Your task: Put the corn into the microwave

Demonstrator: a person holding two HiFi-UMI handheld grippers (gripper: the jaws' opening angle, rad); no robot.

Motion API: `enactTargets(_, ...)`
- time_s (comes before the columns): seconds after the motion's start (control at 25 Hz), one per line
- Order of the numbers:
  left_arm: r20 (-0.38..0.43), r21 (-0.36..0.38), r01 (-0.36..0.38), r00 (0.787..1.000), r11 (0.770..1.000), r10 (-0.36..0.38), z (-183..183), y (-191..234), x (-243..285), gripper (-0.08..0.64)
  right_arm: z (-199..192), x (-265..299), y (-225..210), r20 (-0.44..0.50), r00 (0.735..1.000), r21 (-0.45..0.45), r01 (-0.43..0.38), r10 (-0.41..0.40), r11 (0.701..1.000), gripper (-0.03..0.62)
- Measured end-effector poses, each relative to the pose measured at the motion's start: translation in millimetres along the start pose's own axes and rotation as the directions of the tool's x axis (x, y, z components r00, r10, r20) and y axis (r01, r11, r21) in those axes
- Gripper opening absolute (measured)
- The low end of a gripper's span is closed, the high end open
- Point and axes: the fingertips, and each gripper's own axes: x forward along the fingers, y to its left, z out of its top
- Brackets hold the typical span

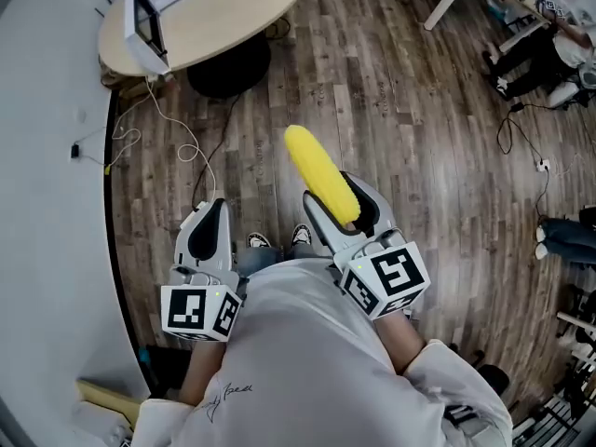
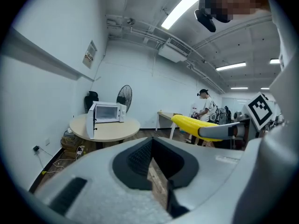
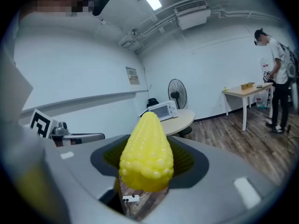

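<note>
Head view first: a brown plank floor (image 1: pixel 400 110) fills the room below, a white wall (image 1: pixel 47 203) runs down the left, and cables (image 1: pixel 172 128) trail along its foot. Up top sits a pale round table (image 1: pixel 237 21) carrying the microwave (image 1: pixel 154 3), door swung open. The right gripper (image 1: pixel 340 198) has its jaws clamped on the corn (image 1: pixel 319 173), a smooth bright yellow cob angled up and away, well short of the table. The left gripper (image 1: pixel 210 222) is beside it, jaws together and empty.

Over to the left gripper view: dark pads meet at the tips, with only a sliver of floor behind them. Ahead are the round table (image 2: pixel 105 127) and white microwave (image 2: pixel 108 112), with a fan (image 2: pixel 124 97) behind; the corn (image 2: pixel 192 123) pokes in from the right.

Right gripper view: the corn (image 3: pixel 146 150) sits square between the jaws, kernels in neat rows, butt end nearest and tip tapering toward the distant microwave (image 3: pixel 161 110). A desk (image 3: pixel 245 91) and a person (image 3: pixel 276 73) stand at right.
</note>
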Motion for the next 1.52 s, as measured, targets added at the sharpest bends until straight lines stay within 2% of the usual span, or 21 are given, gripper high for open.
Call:
enactTargets(0.28, 0.007, 0.028, 0.004, 1.0, 1.0, -0.004, 4.5, -17.4, -5.8, -0.011, 3.8, -10.0, 3.5, 0.035, 0.999, 0.019, -0.03, 0.03, 0.999, 0.258)
enactTargets(0.52, -0.005, 0.005, -0.009, 1.0, 1.0, 0.009, 0.2, -8.6, -1.2, -0.011, 2.3, 1.5, 4.7, 0.009, 0.999, 0.034, -0.05, 0.05, 0.998, 0.258)
enactTargets(0.76, -0.011, -0.017, 0.0, 1.0, 1.0, 0.0, 1.5, 8.8, 21.4, -0.011, 12.5, 24.5, 2.5, 0.002, 0.999, -0.004, -0.043, 0.043, 0.999, 0.258)
enactTargets(1.52, 0.051, 0.019, 0.031, 0.998, 0.999, -0.032, 85.6, 91.3, 126.4, -0.011, 85.4, 148.9, -20.1, 0.049, 0.997, -0.002, -0.051, 0.051, 0.999, 0.258)
